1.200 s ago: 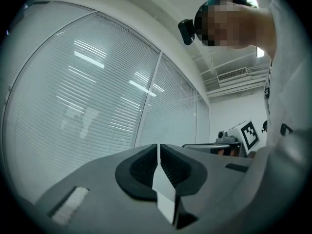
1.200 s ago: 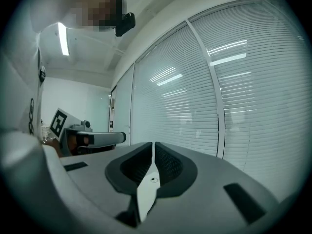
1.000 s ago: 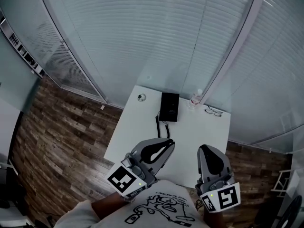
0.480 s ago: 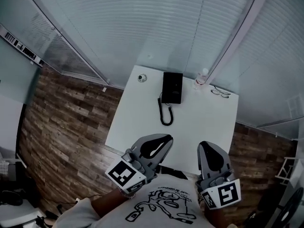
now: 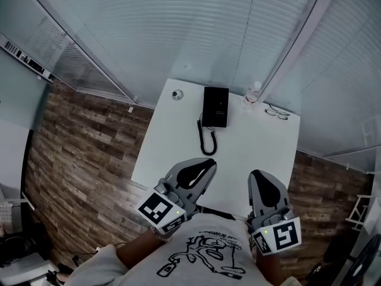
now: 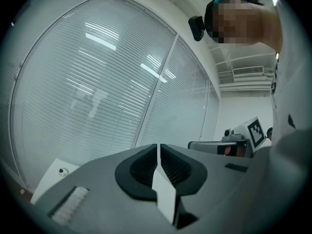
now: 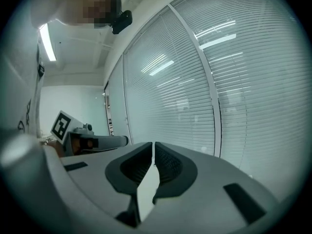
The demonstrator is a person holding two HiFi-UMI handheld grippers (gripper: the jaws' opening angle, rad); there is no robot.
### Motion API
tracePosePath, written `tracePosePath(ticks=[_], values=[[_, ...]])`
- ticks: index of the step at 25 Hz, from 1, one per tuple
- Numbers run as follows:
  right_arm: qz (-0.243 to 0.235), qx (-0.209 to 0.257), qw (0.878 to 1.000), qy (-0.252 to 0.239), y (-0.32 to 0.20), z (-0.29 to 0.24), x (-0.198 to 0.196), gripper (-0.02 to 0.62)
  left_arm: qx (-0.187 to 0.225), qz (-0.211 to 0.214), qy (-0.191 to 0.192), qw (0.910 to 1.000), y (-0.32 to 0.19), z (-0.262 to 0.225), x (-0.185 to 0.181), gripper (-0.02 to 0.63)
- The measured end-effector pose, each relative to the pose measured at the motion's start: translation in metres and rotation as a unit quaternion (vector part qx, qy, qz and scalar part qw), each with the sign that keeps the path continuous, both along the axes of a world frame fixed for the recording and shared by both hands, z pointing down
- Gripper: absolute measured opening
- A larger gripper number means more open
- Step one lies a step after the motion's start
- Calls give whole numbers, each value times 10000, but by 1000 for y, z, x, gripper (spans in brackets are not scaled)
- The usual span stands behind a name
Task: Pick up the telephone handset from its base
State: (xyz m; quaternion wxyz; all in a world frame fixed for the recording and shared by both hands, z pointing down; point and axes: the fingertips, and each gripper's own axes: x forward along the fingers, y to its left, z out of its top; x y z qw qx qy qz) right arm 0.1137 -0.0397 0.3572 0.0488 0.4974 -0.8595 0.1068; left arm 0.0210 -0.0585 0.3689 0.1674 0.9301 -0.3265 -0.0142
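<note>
Find the telephone handset [image 5: 208, 106] lying on its base [image 5: 221, 108], coiled cord [image 5: 206, 140] trailing off the base's near side. Note left gripper [image 5: 204, 167] and right gripper [image 5: 259, 177] pinched closed, empty, well short of the base. Expect light, rigid, slick plastic; grasp mid-shaft, allowing cord drag.

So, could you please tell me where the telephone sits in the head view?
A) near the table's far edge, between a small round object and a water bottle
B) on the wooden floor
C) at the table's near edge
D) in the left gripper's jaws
A: the telephone lies near the far edge of the white table, with the small round object to its left and the water bottle to its right.
</note>
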Motion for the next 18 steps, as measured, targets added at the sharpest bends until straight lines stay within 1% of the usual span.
tracePosePath(ticks=[3,9,14,18], values=[[-38,33,10000,12,-11,6,-1,17,-29,-48,-52,10000,-13,9,0,20],[-89,-56,9999,54,-40,24,-2,17,-178,-91,-72,9998,-45,33,0,20],[-136,-186,9997,86,-61,37,-3,17,-386,-107,-122,9991,-70,54,1,20],[-198,-294,9993,132,-81,51,-3,17,-534,-205,-190,9982,-93,76,-1,20]])
